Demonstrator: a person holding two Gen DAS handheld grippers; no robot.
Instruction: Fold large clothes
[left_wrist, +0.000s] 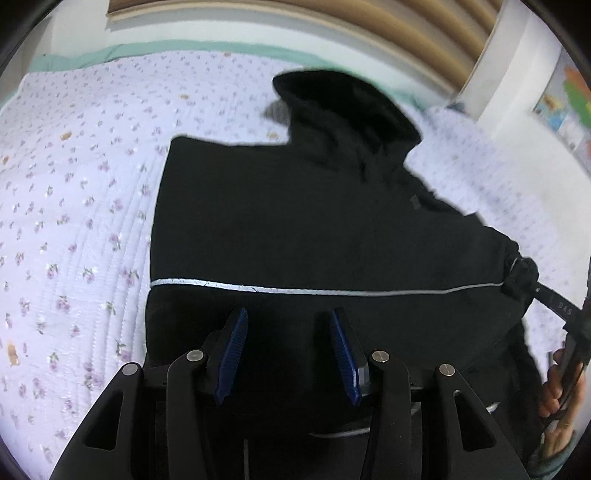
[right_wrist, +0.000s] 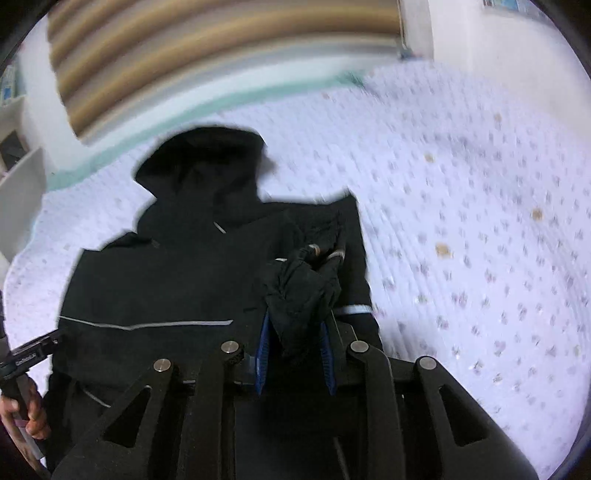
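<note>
Jacket: flat on bed, one side folded in. My right gripper pinches its sleeve; left gripper wide, empty. Most folds remain.

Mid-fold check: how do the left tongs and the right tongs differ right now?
The left tongs stand open with nothing between their blue pads; the right tongs are shut on a bunched fold of the black jacket. The left tongs hover above the jacket's lower part, below its reflective stripe; the right tongs hold fabric gathered at the jacket's side edge. Both point toward the hood, over the floral bedspread.
</note>
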